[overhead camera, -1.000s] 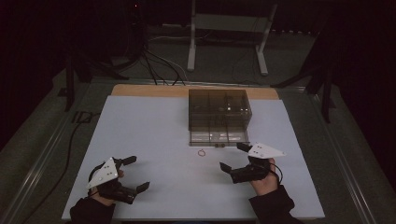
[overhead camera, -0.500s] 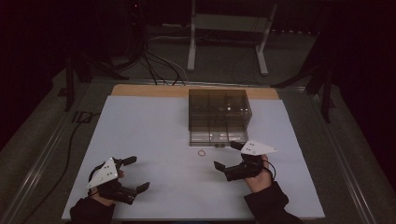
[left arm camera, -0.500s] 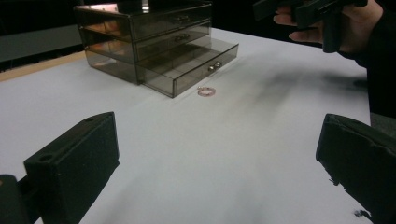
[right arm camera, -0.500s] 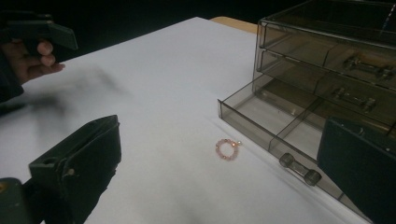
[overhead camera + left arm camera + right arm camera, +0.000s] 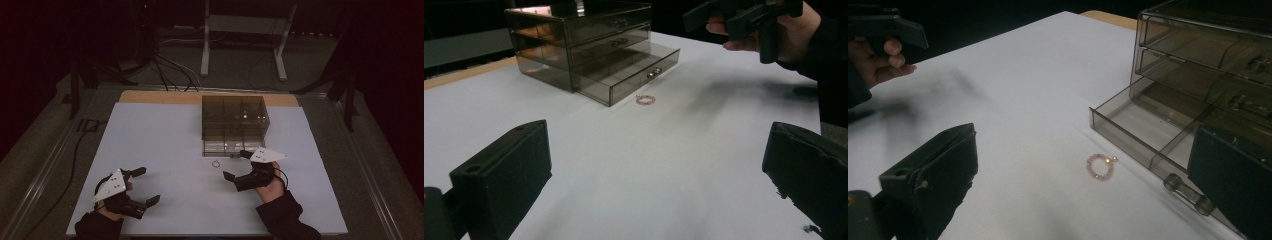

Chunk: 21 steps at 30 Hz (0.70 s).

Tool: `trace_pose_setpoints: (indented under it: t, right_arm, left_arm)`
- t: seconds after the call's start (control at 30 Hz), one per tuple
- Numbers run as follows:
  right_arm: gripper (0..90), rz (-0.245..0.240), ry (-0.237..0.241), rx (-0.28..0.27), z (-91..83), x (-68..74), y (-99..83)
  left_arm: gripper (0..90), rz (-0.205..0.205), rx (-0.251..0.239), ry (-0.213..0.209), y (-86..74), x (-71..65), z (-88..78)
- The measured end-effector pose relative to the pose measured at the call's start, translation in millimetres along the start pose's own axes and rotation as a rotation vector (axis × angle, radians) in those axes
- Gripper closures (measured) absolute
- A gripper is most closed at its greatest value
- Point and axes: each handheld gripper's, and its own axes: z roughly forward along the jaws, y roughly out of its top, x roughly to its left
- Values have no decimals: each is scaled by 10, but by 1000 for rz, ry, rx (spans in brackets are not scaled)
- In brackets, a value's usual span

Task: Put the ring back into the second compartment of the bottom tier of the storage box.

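A small pink bead bracelet (image 5: 1100,166) lies flat on the white table (image 5: 165,150), just near of the smoked drawer box's (image 5: 234,117) pulled-out bottom drawer (image 5: 1153,130). My right gripper (image 5: 239,165) hangs near it, jaws spread wide. I judge I should lower straight over the ring and pinch one side, clear of the drawer knob (image 5: 1188,192). My left gripper (image 5: 142,186) waits spread, well apart at the near left

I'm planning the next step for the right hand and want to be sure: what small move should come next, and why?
Probably ease the right gripper forward and down toward the bead bracelet. The bracelet lies loose on the table, just in front of the open bottom drawer. The gripper is open, aimed at the bracelet and holding nothing.
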Motion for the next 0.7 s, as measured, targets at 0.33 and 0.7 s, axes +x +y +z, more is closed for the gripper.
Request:
trace_pose_setpoints:
  t: [0.33, 0.7]
  right_arm:
    - [78, 17, 0, 17, 127, -30, 14]
    - [153, 30, 1, 51, 263, -41, 37]
  left_arm:
    - [4, 0, -4, 1, 4, 2, -3]
    - [4, -3, -5, -1, 4, 4, -7]
